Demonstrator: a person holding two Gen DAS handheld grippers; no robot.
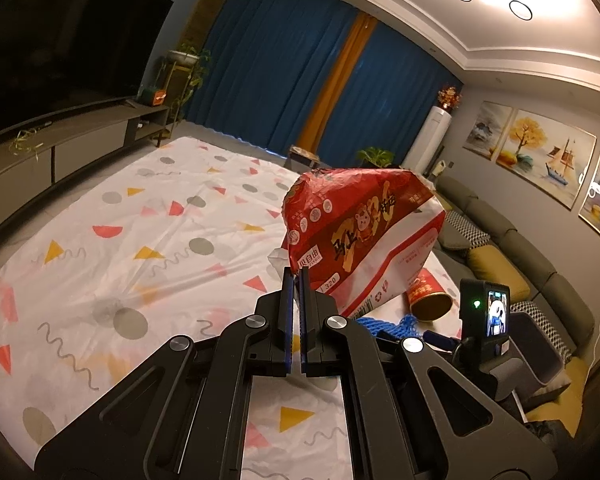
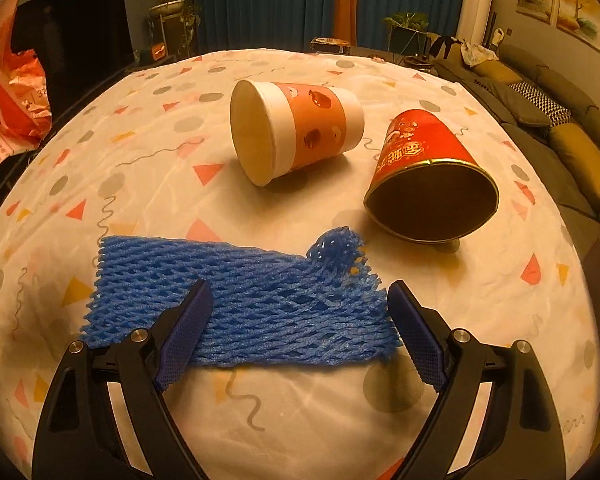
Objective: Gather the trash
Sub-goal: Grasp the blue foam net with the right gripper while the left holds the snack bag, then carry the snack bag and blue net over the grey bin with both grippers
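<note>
The left tongs (image 1: 296, 280) pinch the red bag (image 1: 360, 236) aloft; the open right tongs (image 2: 300, 300) straddle the blue foam net (image 2: 240, 300).

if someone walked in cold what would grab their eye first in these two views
Probably the crinkled red and white plastic bag, pinched at its edge in the shut left tongs and held up over the patterned tablecloth. Next, the bright blue foam fruit net lying flat between the open right tongs. Behind it two paper cups lie on their sides: a white and orange one and a red and gold one to its right.
</note>
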